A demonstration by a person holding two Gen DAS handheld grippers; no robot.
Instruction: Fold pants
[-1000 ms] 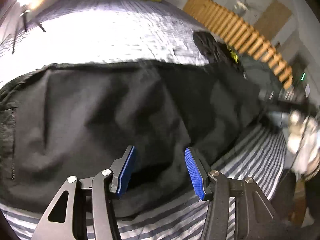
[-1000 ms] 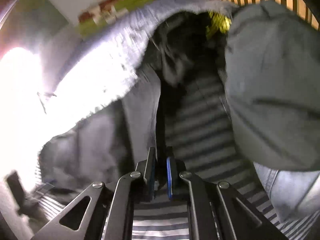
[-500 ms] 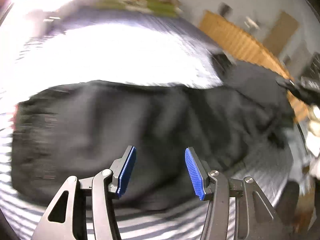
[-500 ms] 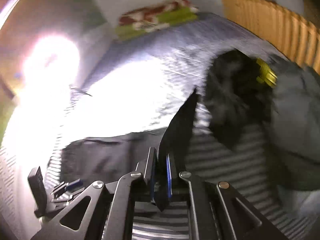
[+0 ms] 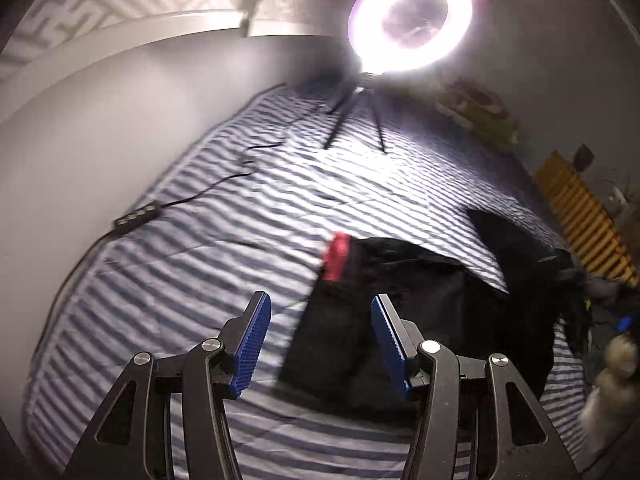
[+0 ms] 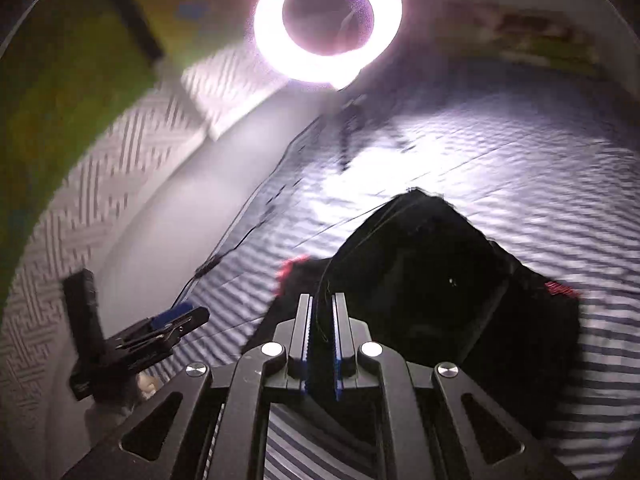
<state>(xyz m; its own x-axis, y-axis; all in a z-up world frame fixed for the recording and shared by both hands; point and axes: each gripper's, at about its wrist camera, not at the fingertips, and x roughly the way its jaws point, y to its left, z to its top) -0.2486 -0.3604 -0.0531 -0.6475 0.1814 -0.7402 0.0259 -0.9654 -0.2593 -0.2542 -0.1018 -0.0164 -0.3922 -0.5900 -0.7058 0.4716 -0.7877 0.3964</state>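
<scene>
Black pants (image 5: 420, 304) with a red waistband strip (image 5: 336, 257) lie on the striped bedspread (image 5: 224, 248). My left gripper (image 5: 320, 344) hangs open above the waist end, with nothing between its blue pads. In the right wrist view my right gripper (image 6: 322, 344) is shut on a pinch of the black pants (image 6: 424, 280), which are doubled over in front of it; red trim shows at both sides. The left gripper also shows in that view (image 6: 176, 322), low at the left.
A bright ring light (image 5: 408, 20) stands on a tripod on the bed near the white headboard (image 5: 100, 112). Its cable and remote (image 5: 138, 218) trail across the spread. More dark clothes (image 5: 576, 296) pile at the right by a wooden slatted rail (image 5: 584, 216).
Both grippers have swung left toward the headboard. The right gripper has carried the pant leg over onto the waist end, so the pants now lie doubled. The left gripper stays open.
</scene>
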